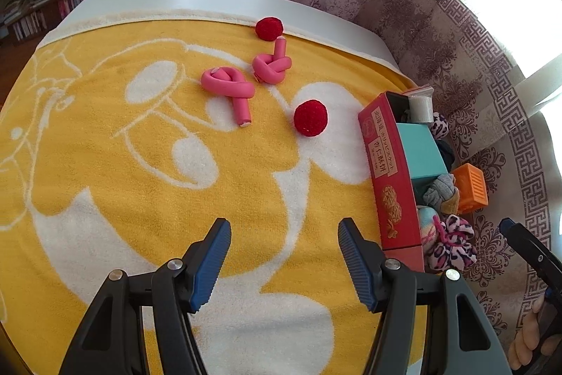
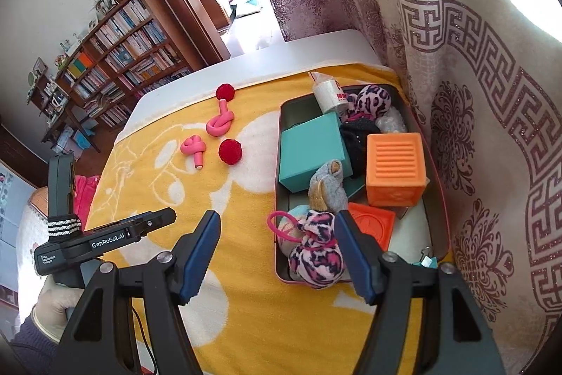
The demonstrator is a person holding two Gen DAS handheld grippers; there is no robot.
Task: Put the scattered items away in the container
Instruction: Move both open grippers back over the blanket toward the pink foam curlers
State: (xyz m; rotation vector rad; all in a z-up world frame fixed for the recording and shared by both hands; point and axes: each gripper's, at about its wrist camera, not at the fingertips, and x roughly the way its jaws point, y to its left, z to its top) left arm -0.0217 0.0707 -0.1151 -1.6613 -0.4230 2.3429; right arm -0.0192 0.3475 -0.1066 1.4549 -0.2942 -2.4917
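1. "GenRobot.AI" in white on the black body of the left gripper.
2. Small white "Data Acquisition System" on the same body.
3. Gold East Asian characters on the red box, seemingly "杏仁酥饼".

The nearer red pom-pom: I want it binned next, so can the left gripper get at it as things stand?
Probably yes. The left gripper is open and empty, and only bare yellow towel lies between it and the nearer red pom-pom. Nothing touches the ball.
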